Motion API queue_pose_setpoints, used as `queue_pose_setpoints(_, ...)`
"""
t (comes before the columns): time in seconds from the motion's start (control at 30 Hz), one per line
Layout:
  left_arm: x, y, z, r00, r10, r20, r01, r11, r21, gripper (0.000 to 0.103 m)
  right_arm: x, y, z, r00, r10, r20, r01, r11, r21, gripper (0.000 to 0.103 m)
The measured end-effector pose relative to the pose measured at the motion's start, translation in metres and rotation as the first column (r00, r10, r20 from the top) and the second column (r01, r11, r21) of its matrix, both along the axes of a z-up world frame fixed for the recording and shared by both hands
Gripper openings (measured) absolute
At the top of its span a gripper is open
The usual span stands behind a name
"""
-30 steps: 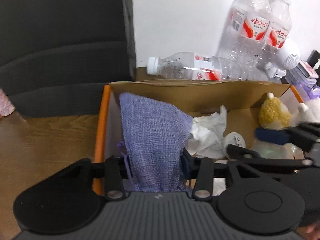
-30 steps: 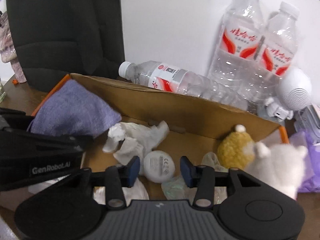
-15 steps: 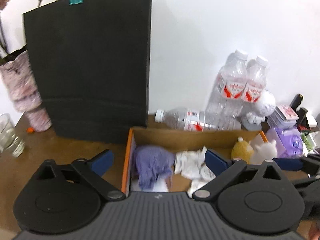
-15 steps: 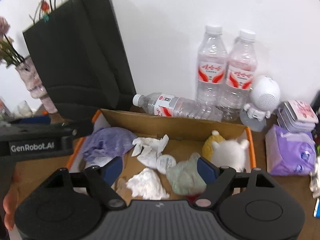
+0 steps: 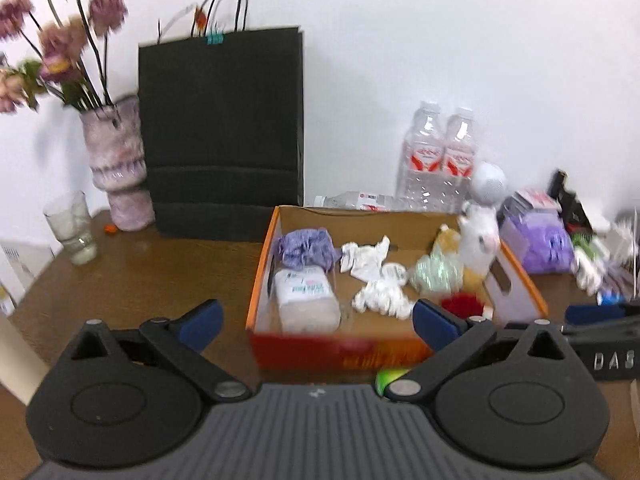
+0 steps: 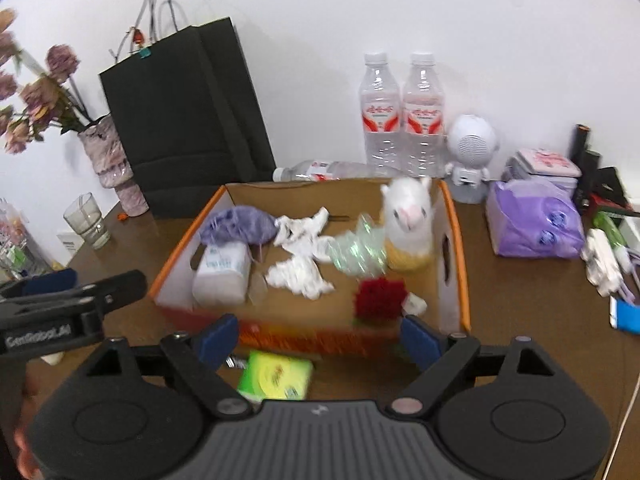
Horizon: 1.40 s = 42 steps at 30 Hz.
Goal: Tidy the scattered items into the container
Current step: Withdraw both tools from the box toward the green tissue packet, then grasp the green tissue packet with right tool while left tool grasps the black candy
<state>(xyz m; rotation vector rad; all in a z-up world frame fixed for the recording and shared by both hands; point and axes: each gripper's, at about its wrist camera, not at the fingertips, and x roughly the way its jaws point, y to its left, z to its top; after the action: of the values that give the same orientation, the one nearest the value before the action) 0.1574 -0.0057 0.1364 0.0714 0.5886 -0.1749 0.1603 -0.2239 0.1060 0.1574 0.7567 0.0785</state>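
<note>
Cardboard box (image 6: 452, 216) holds scattered items; left gripper (image 5: 316, 320) gapes empty, right gripper (image 6: 320, 338) opening, empty.

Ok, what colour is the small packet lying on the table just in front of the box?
Yellow-green packet; the right wrist view shows it best.

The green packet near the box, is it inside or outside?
Outside. The green packet lies on the table, before the box's front wall.
</note>
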Motion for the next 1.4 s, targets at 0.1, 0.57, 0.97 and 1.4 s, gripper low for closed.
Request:
queue_pose_setpoints(0.1, -0.05, 0.003, -0.028, 0.998, -0.008, 0.059, 0.007, 1.0, 0.011, 0.103, -0.046, 0.003, -0.029, 0.997, -0.02, 0.076, 0.024, 0.998, -0.053, 0.088)
queue_pose_setpoints(0.57, -0.214, 0.036, -0.112, 0.997, 0.009, 0.08, 0.0, 0.995, -0.099, 0.103, -0.219, 0.025, -0.108, 0.977, 0.005, 0.215, -0.007, 1.0, 0.007, 0.093)
queue_pose_setpoints(0.97, -0.211, 0.026, -0.132, 0.999, -0.038, 0.019, 0.039, 0.998, -0.04, 0.103, -0.236, 0.019, -0.127, 0.986, -0.043, 0.163, 0.045, 0.999, -0.004, 0.097)
queue_pose_setpoints(1.4, -0.197, 0.037, -0.137, 0.997, -0.025, -0.075, 0.017, 0.994, -0.105, 0.103, -0.214, 0.022, -0.127, 0.993, -0.034, 0.116, 0.033, 0.999, 0.007, 0.099)
